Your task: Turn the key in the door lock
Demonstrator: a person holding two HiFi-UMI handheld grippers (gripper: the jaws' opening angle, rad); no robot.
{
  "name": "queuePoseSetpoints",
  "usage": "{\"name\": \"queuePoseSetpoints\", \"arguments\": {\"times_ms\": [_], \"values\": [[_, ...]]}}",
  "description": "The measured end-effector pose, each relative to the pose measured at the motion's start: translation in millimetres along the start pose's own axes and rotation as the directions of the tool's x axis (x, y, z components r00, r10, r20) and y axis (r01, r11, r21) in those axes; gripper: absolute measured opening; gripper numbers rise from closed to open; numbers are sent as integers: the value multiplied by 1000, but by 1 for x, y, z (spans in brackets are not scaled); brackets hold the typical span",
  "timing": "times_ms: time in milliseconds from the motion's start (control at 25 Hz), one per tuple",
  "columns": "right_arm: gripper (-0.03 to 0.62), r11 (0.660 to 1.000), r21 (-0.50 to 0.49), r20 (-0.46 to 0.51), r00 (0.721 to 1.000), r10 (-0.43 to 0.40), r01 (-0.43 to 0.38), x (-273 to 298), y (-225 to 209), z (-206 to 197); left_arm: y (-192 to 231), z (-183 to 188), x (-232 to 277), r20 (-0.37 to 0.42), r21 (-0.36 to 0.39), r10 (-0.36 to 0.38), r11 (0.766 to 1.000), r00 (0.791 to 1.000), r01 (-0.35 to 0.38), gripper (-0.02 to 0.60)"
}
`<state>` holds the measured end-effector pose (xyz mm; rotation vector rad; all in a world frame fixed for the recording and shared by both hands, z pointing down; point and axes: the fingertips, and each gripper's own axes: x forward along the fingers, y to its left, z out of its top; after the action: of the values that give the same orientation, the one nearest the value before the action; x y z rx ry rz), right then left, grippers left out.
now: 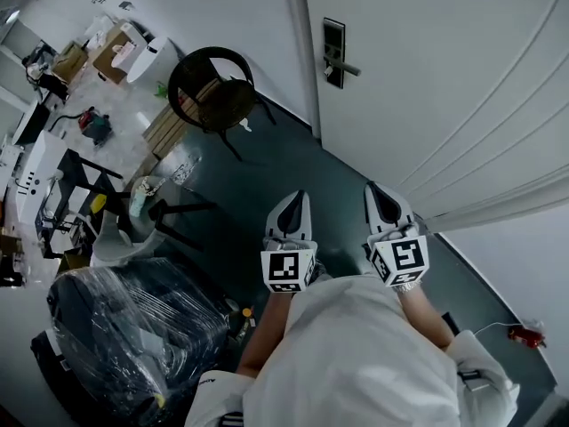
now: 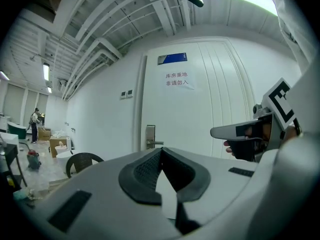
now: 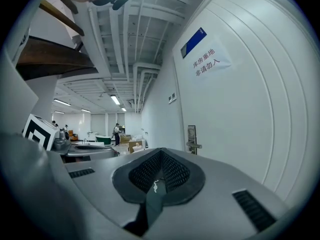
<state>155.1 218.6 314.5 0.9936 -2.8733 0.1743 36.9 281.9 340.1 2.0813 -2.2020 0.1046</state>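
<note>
The door lock (image 1: 333, 52) is being approached, well apart ahead; the left gripper (image 1: 293, 205) and right gripper (image 1: 380, 198) are being held closed and empty; no key is being shown, so a closer reach is being called for

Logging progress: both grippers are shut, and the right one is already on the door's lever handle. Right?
Not quite. Both are shut, but the right gripper is well short of the lever handle, held beside the left gripper; the head view shows it.
</note>
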Motion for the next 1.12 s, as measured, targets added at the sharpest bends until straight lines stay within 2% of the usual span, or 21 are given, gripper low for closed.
{"name": "queuePoseSetpoints", "arguments": {"times_ms": [200,400,520,720,920,1120], "values": [[-8,999,-36,-1,1000,-21,21,21,21,-1,30,1,9,15,5,-32,999,999,31,3],[-8,998,-45,-20,999,-42,41,35,20,-4,43,-7,25,7,-33,-50,998,999,51,3],[-8,996,-39,-21,997,-76,75,41,4,-4,38,-8,45,-5,-21,-86,996,996,86,3],[-8,992,-7,-44,991,-123,123,67,-33,-14,30,-2,88,-20,43,-119,992,993,120,3],[-8,992,16,-29,992,-127,127,115,-67,-5,37,3,136,-46,92,-126,987,991,130,3],[-8,994,-3,-17,994,-110,110,158,-94,3,54,10,189,-51,106,-98,989,994,103,3]]}}
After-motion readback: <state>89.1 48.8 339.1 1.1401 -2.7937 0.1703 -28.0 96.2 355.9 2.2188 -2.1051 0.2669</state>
